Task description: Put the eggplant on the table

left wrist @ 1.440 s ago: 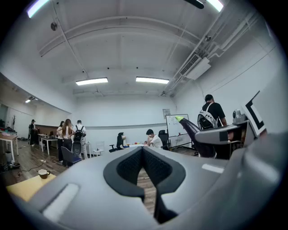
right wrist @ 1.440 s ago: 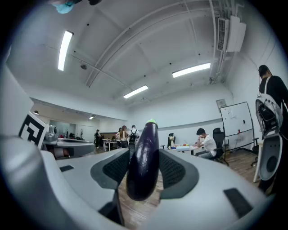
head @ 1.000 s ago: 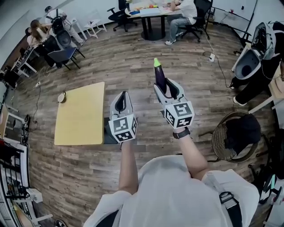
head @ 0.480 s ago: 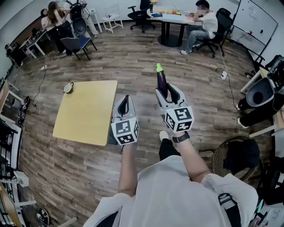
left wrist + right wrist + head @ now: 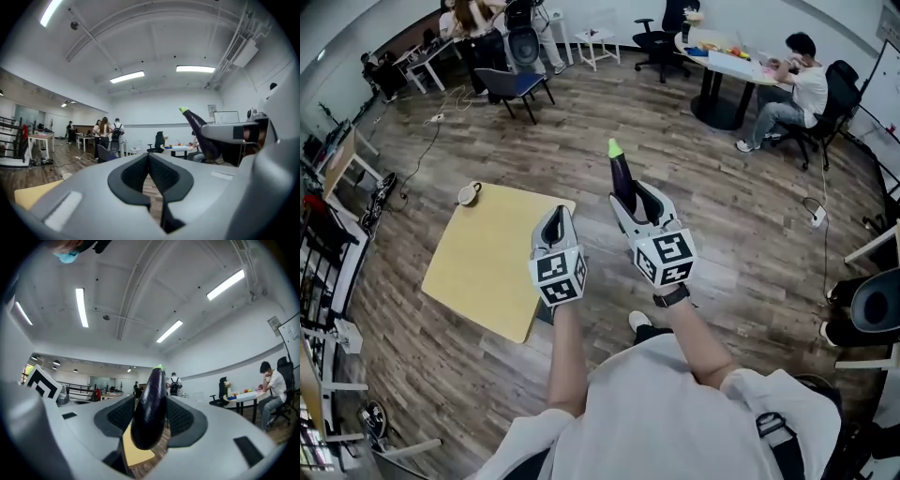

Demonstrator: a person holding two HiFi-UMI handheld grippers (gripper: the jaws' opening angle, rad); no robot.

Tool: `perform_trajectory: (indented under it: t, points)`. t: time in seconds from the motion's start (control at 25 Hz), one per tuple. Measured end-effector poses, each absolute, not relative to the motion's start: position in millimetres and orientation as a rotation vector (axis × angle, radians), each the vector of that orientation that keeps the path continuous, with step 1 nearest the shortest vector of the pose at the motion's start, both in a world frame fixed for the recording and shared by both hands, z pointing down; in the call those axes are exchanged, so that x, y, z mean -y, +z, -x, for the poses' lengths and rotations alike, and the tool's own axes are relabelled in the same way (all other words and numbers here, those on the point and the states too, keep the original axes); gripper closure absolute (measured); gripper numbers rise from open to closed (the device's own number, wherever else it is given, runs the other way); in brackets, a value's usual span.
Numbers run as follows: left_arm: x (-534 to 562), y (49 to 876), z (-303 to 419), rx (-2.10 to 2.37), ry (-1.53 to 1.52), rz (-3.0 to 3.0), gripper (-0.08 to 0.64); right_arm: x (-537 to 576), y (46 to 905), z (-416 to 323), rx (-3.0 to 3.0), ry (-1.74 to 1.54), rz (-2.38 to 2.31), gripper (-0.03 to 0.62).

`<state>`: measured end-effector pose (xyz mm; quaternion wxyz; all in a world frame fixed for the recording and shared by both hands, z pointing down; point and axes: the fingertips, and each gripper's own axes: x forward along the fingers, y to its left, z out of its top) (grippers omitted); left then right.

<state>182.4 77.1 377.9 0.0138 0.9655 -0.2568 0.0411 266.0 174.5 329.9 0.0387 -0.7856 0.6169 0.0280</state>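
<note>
Head view: the right gripper (image 5: 630, 193) has its jaws clenched on the eggplant (image 5: 621, 172), upright in the air beside the yellow tabletop (image 5: 487, 272). The left gripper (image 5: 555, 214) has its jaws pressed together, empty. We should bring the eggplant over bare tabletop, lower it, then release (gently, since it may roll). We cannot identify the small round object (image 5: 469, 194) at the far corner.

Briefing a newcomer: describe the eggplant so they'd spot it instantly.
Right of the yellow table, the person's right gripper is held over the wood floor. The eggplant is clamped between its jaws, the only dark purple thing, tipped bright green.
</note>
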Motion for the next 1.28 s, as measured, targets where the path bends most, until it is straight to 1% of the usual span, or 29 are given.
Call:
perform_trajectory:
  t: [0.2, 0.32, 0.44, 0.64, 0.92, 1.08, 1.28]
  points:
    - [-44.2, 382.1, -206.3, 0.980, 0.166, -2.948, 0.549, -130.3, 337.4, -320.2, -1.982, 0.002, 2.296, 0.383]
    - [-24.0, 387.2, -194.2, 1.090, 0.186, -2.898, 0.549, -104.2, 345.5, -334.3, -1.992, -0.042, 2.276, 0.383]
    - [0.3, 388.1, -172.4, 1.207, 0.188, -2.834, 0.550, -71.3, 345.7, -330.7, -2.026, -0.017, 2.258, 0.383]
    - [40.6, 385.7, -130.6, 1.376, 0.172, -2.756, 0.550, -2.5, 345.8, -289.1, -2.194, -0.038, 2.092, 0.383]
    - [126.6, 401.1, -66.7, 1.499, 0.240, -2.631, 0.550, 98.8, 358.9, -199.7, -2.423, -0.036, 1.900, 0.383]
    - [184.1, 388.5, -18.5, 1.595, 0.174, -2.586, 0.549, 155.5, 348.1, -134.7, -2.550, 0.043, 1.775, 0.383]
    - [243.5, 383.8, 33.7, 1.683, 0.125, -2.535, 0.549, 221.4, 352.7, -80.2, -2.634, 0.043, 1.693, 0.383]
